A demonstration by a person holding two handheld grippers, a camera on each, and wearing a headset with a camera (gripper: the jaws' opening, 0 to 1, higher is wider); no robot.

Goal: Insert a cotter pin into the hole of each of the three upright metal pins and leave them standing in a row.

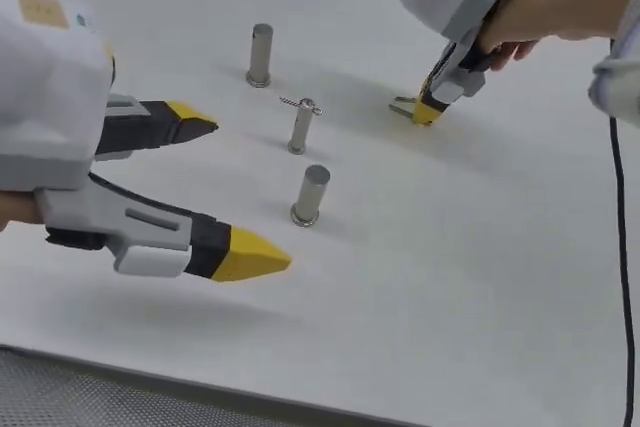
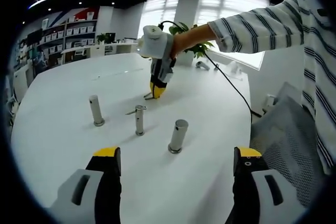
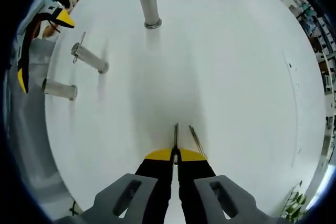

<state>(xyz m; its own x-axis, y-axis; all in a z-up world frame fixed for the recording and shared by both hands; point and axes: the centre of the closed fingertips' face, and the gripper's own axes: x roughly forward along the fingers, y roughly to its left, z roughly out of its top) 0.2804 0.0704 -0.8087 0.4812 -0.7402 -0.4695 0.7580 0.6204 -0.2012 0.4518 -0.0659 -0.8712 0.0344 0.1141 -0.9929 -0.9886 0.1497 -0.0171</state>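
Observation:
Three upright metal pins stand in a row on the white table: the far pin (image 1: pixel 260 54), the middle pin (image 1: pixel 300 128) with a cotter pin (image 1: pixel 299 104) through its top, and the near pin (image 1: pixel 312 195). My left gripper (image 1: pixel 235 192) is open, level with the near pin (image 2: pixel 178 136) and to its left. My right gripper (image 3: pixel 175 154) rests tip-down on the table right of the row, shut on a thin cotter pin (image 3: pixel 176 136). A second cotter pin (image 3: pixel 196 139) lies just beside its tip.
The table's front edge (image 1: pixel 200 382) runs near the bottom of the head view. A black cable (image 1: pixel 622 207) trails along the right side. A sleeve and hand (image 1: pixel 540 7) hold the right gripper (image 1: pixel 424 110).

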